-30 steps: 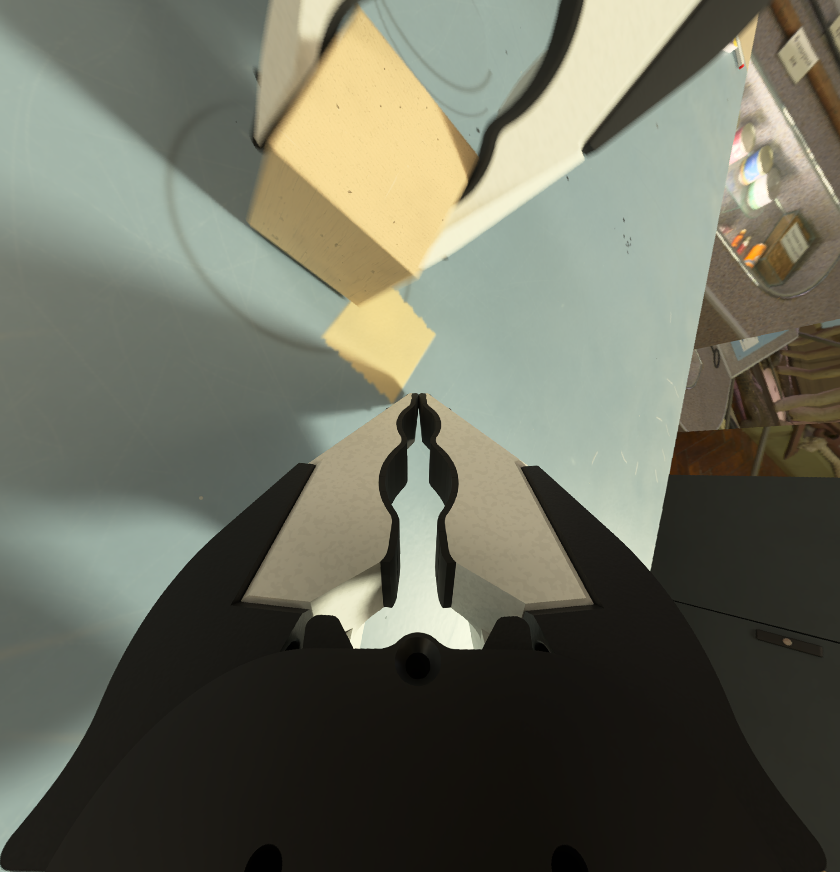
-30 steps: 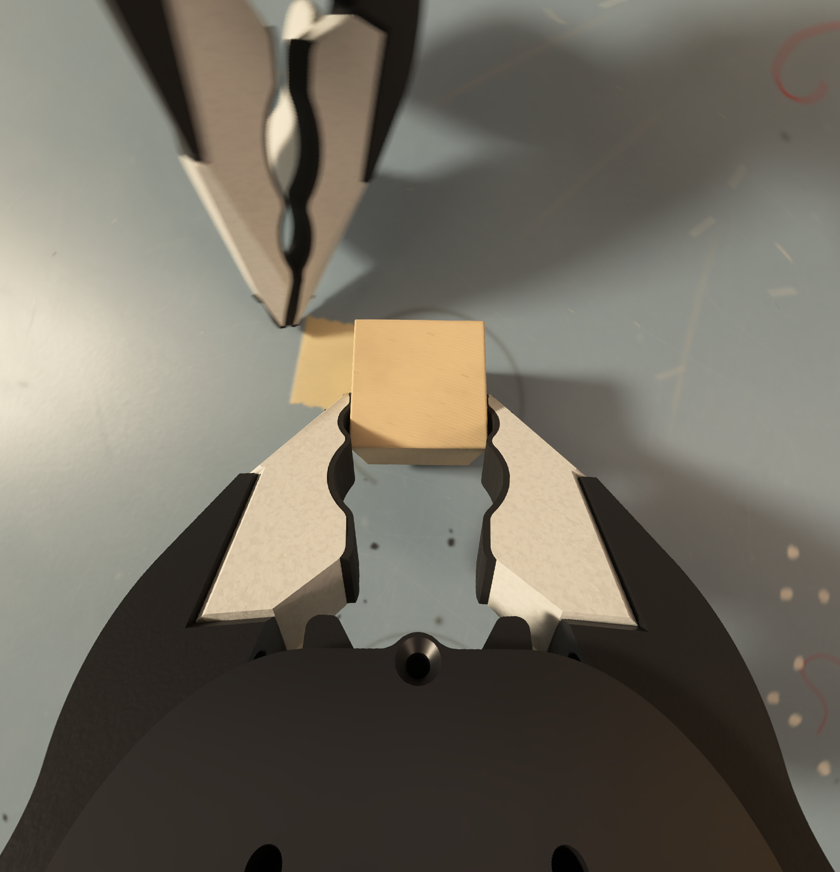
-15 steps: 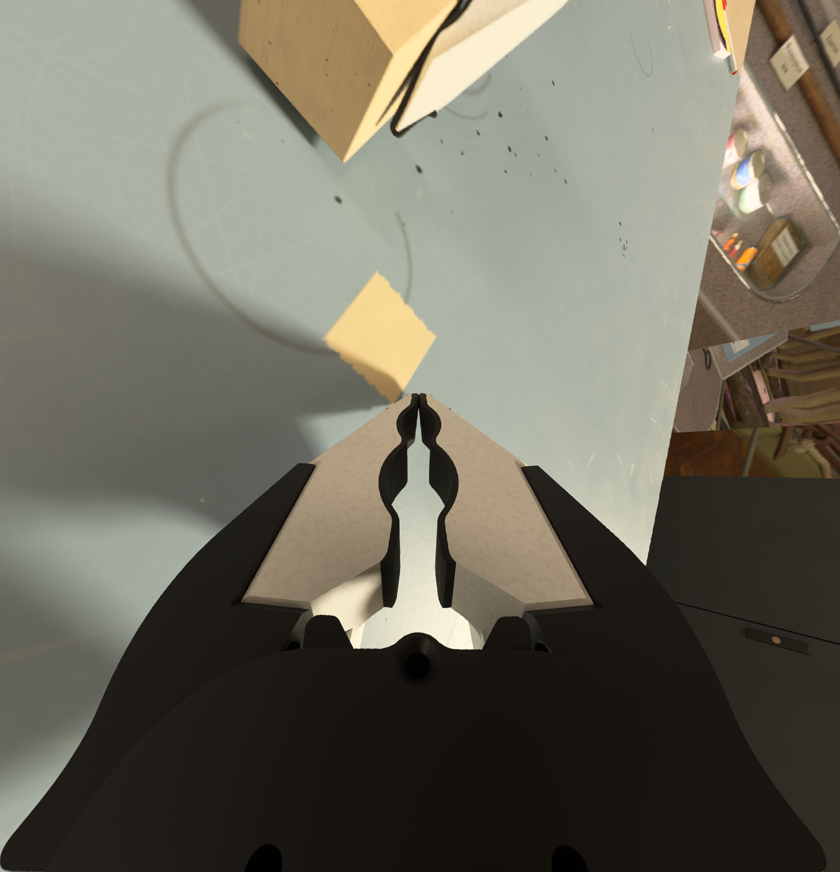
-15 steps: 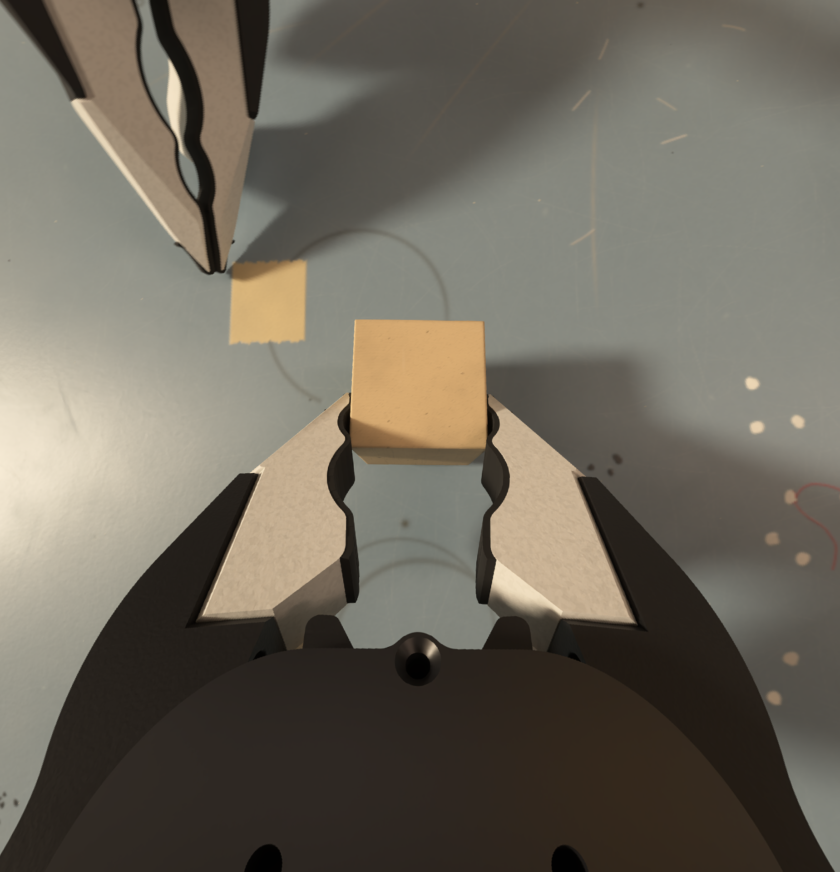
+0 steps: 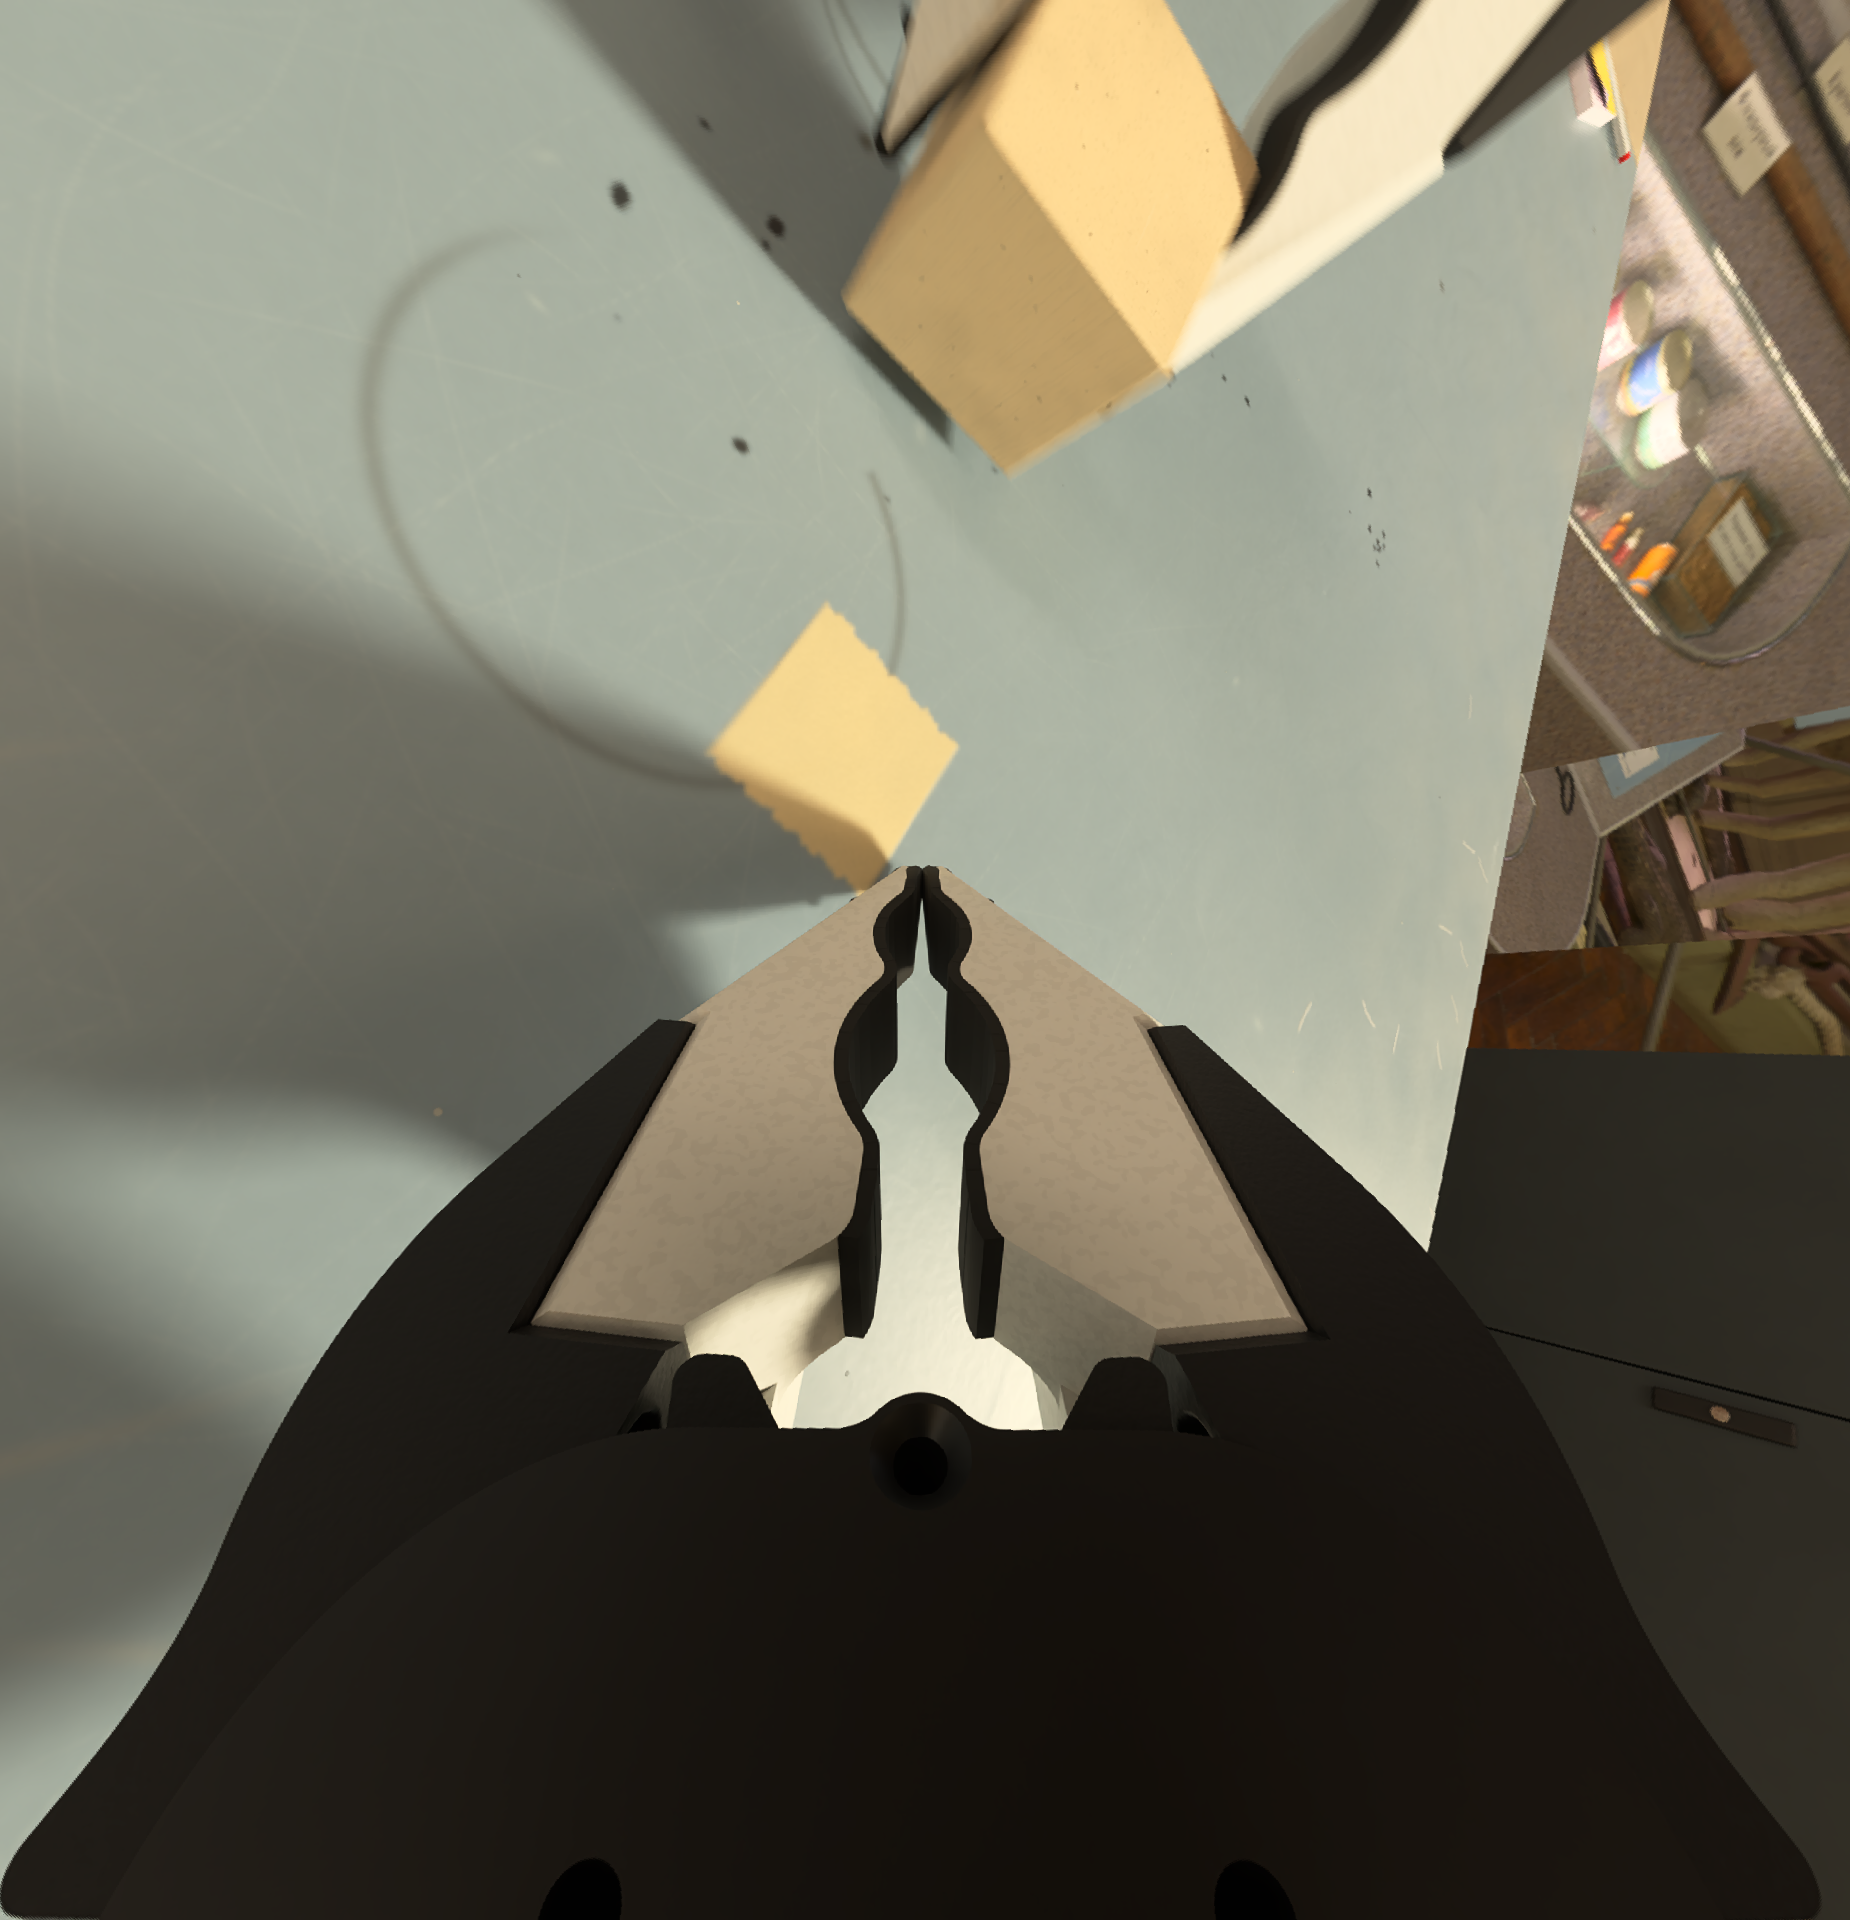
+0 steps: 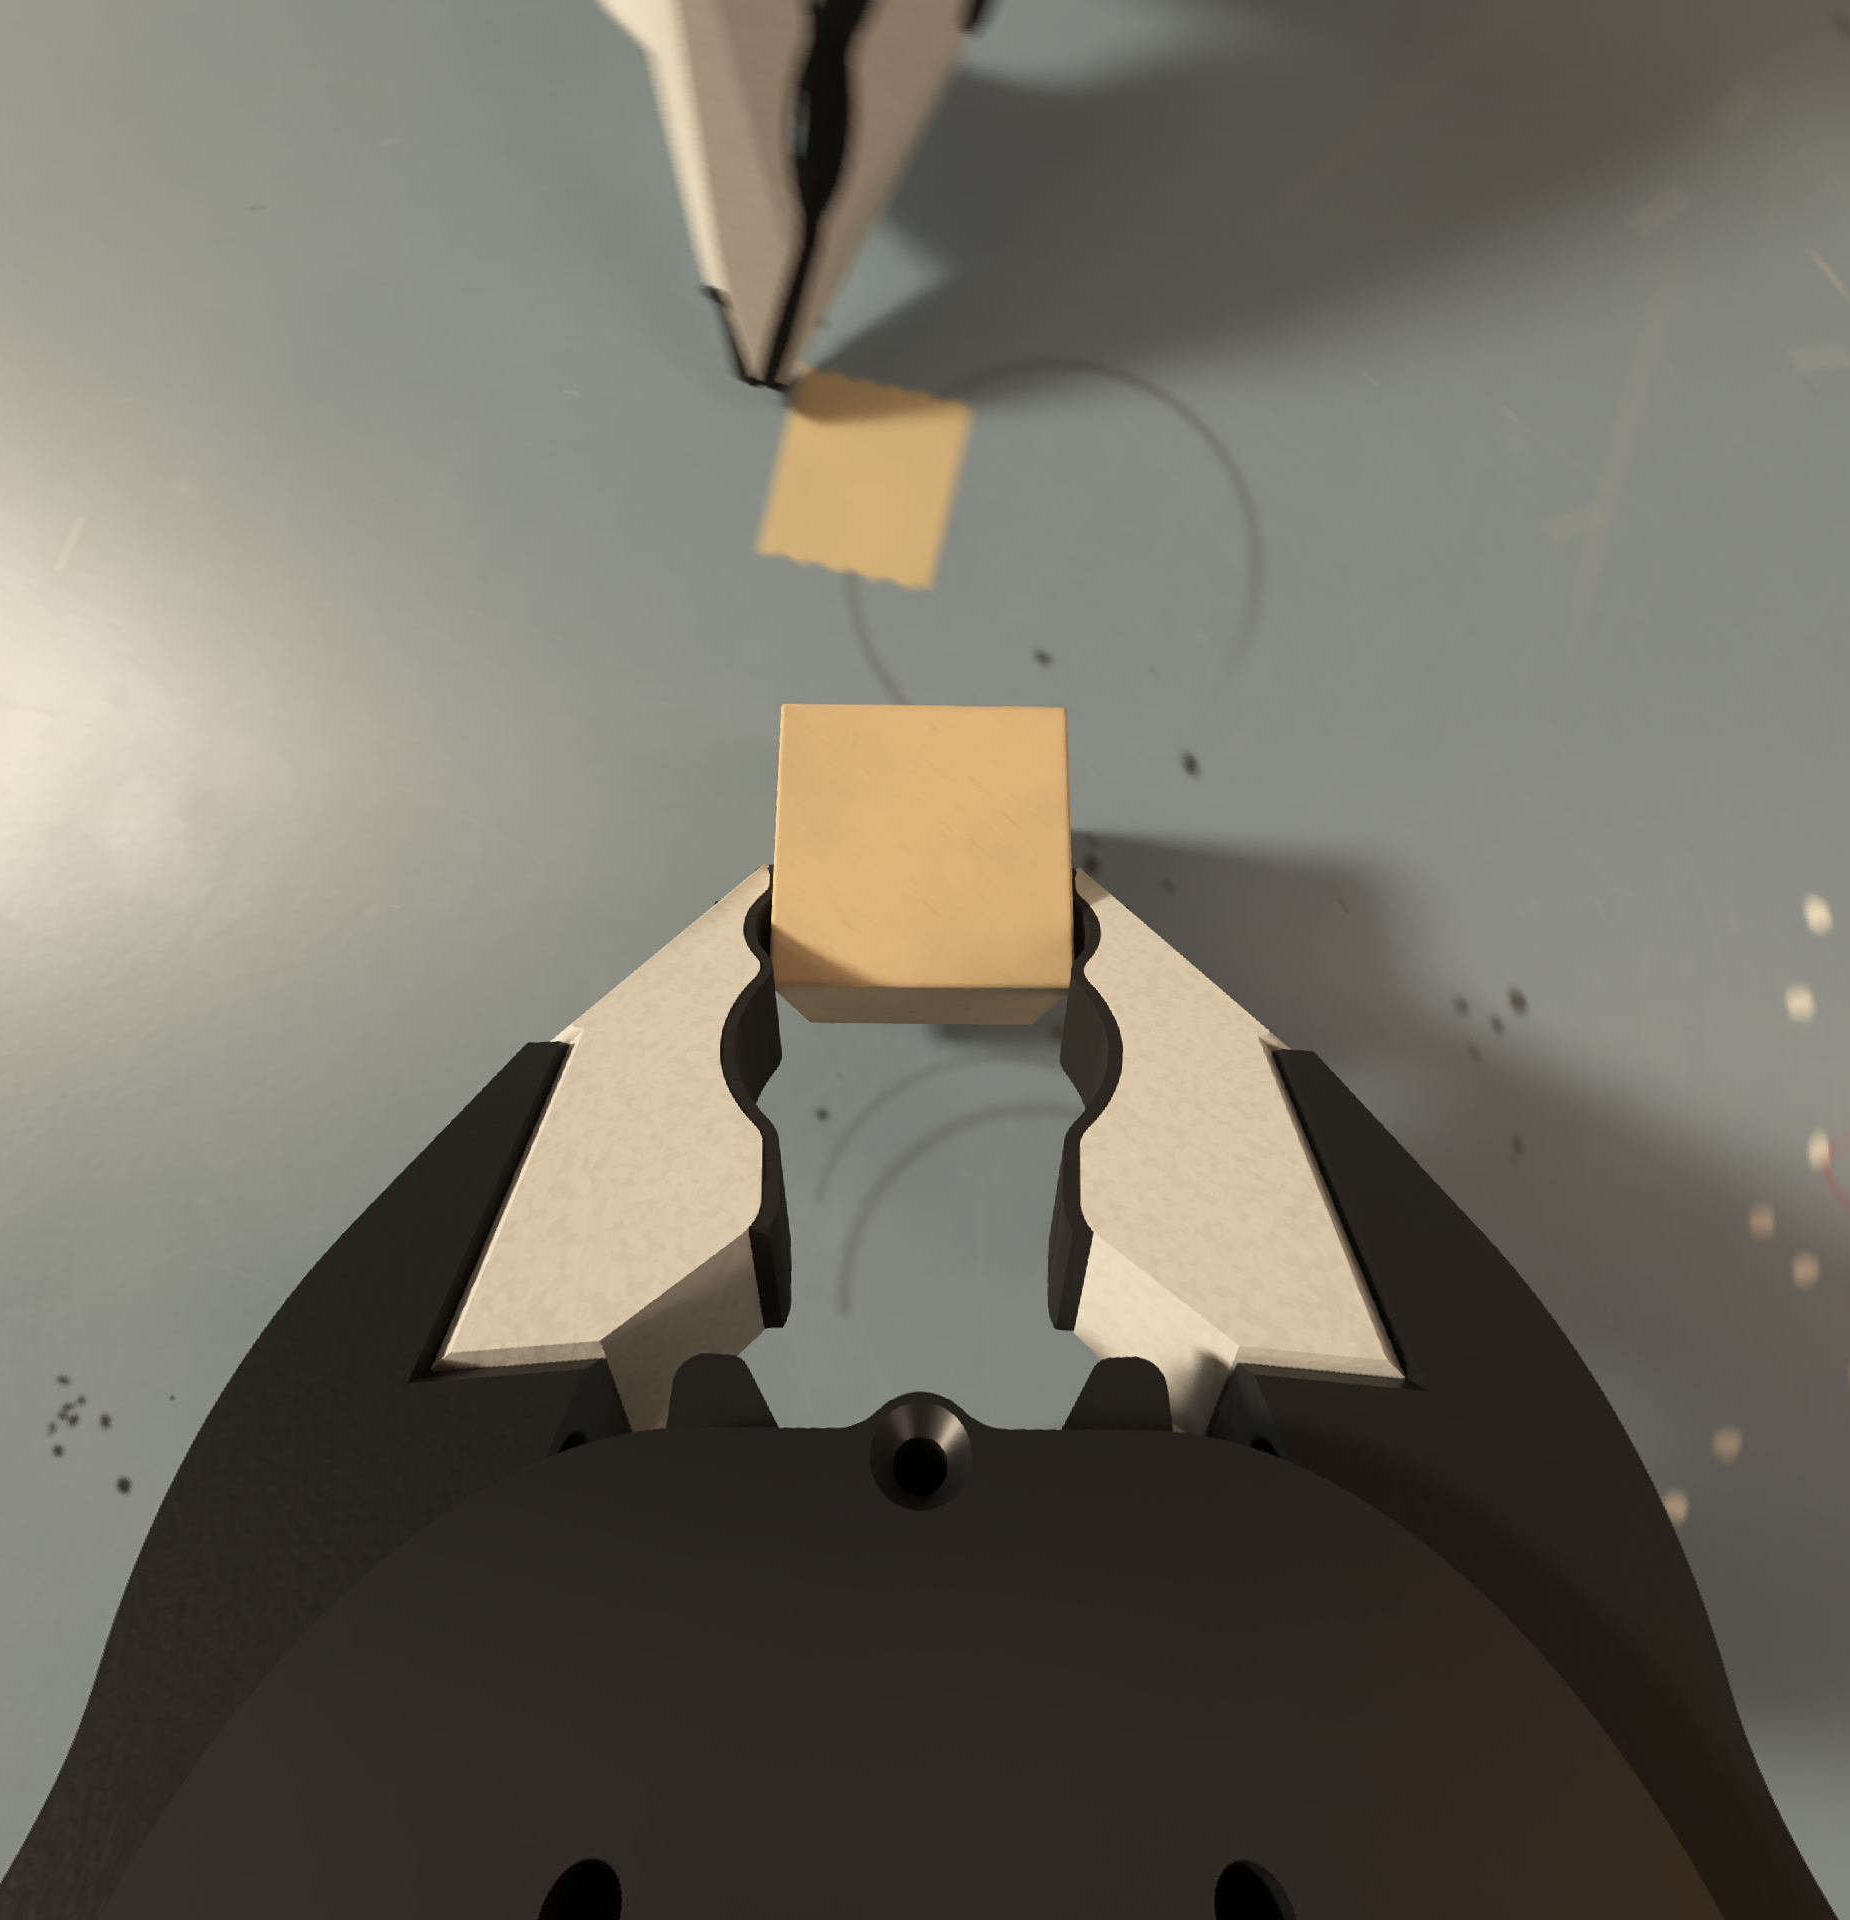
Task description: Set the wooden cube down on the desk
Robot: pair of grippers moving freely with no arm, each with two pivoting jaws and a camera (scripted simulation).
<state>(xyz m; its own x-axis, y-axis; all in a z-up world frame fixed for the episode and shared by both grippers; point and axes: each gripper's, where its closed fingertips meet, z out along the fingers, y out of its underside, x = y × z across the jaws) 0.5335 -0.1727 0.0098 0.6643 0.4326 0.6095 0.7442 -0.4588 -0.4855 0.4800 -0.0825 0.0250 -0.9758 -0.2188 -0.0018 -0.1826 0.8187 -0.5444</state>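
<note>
The wooden cube [image 6: 921, 862] is a plain light-tan block gripped between the fingertips of my right gripper [image 6: 921, 883], which is shut on it. It hangs low over the grey-blue desk [image 6: 329, 727]; I cannot tell if it touches. In the left wrist view the cube [image 5: 1046, 239] shows at the top, between the right gripper's pale fingers [image 5: 1305, 177]. My left gripper [image 5: 923, 878] is shut and empty, its tips at the edge of a flat tan square patch [image 5: 833, 748] on the desk. In the right wrist view it [image 6: 781, 364] points down beyond the patch [image 6: 864, 483].
The desk's right edge [image 5: 1503, 831] runs diagonally in the left wrist view. Beyond it, lower down, are a tray with cans and a box [image 5: 1669, 499], and a dark cabinet [image 5: 1648, 1195]. Faint ring marks [image 6: 1212, 540] and dark specks mark the desktop.
My right gripper has carried the cube away from the tan patch and the left gripper's tips, and the patch now lies well ahead of the cube. The left gripper has not moved.
</note>
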